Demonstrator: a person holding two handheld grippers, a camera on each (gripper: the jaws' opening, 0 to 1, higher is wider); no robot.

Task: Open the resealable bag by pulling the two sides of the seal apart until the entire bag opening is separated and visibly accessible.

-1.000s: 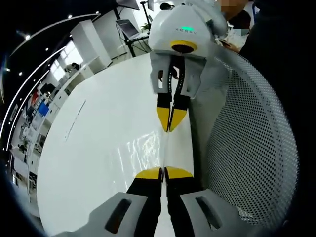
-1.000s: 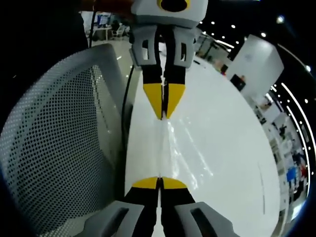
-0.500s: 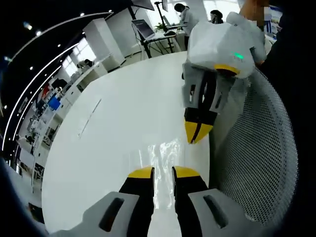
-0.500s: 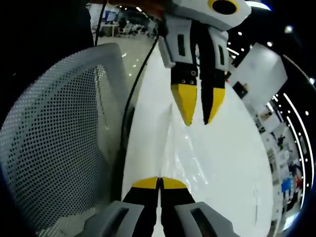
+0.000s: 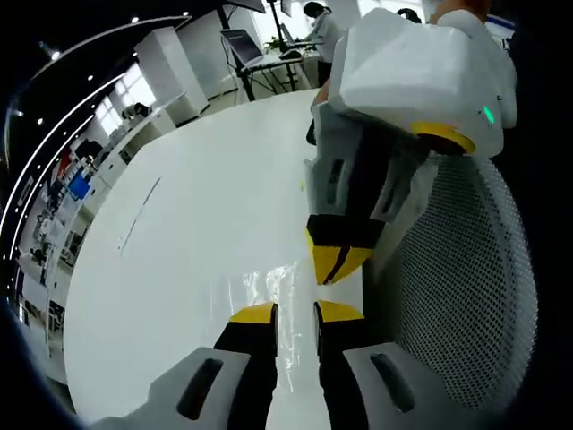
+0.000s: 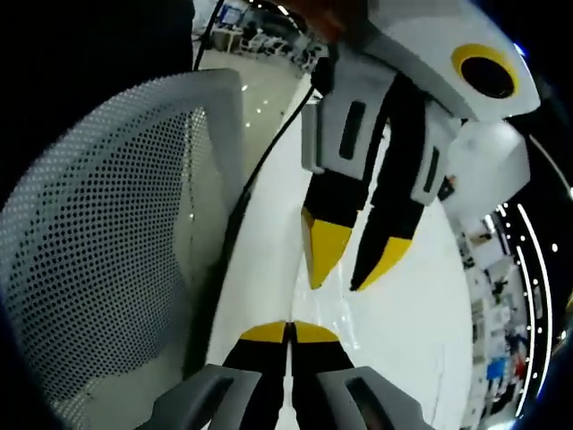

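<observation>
The clear resealable bag (image 5: 269,285) lies on the white table (image 5: 192,215) and shows mainly as glints. In the left gripper view my left gripper (image 5: 296,313) is open, its yellow tips parted over the bag's near edge. My right gripper (image 5: 336,262) reaches in from the upper right, tips together, just beyond them. In the right gripper view my right gripper (image 6: 288,332) is shut, and appears to pinch the thin film of the bag (image 6: 336,312). Close above it hangs the left gripper (image 6: 345,273) with its jaws spread.
A grey mesh chair back (image 5: 457,296) stands along the table's edge, also seen as the chair back (image 6: 98,242). A black cable (image 6: 260,170) runs beside it. Desks, shelves and people are far behind the table.
My left gripper has opened and let go of the bag edge that both grippers held taut. The two grippers have come closer together; the right one stays shut.
</observation>
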